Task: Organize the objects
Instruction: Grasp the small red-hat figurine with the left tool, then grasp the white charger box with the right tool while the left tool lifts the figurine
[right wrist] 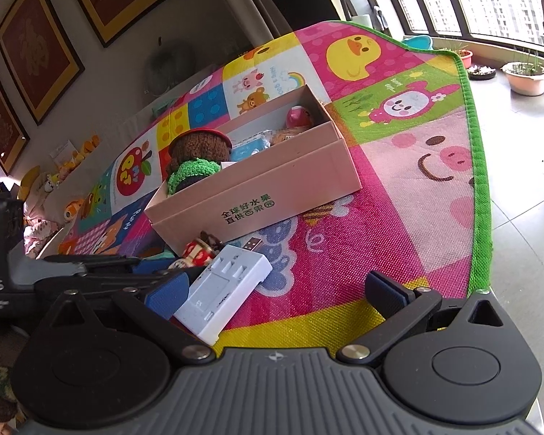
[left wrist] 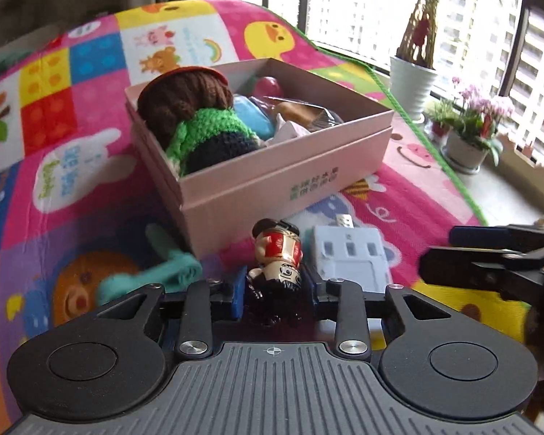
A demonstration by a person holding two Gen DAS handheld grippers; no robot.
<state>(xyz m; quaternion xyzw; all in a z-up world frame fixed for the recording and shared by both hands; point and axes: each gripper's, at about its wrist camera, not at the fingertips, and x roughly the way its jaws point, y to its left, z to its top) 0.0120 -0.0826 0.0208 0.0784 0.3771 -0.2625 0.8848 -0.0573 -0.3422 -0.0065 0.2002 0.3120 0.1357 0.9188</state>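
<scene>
A pink cardboard box (left wrist: 272, 177) sits on the colourful play mat and holds a knitted doll (left wrist: 196, 119) and several other toys. My left gripper (left wrist: 277, 286) is shut on a small figurine with a red body and black hair (left wrist: 277, 257), just in front of the box. A light blue USB charger (left wrist: 350, 257) lies on the mat right beside the figurine. In the right wrist view my right gripper (right wrist: 275, 290) is open, and the charger (right wrist: 225, 286) lies between its fingers, touching the left blue pad (right wrist: 168, 291). The box (right wrist: 257, 188) is beyond.
A teal toy (left wrist: 156, 272) lies on the mat left of my left gripper. The mat's green edge (right wrist: 480, 188) borders tiled floor. Potted plants (left wrist: 468, 134) stand by the window. Plush toys (right wrist: 54, 181) line the wall at left.
</scene>
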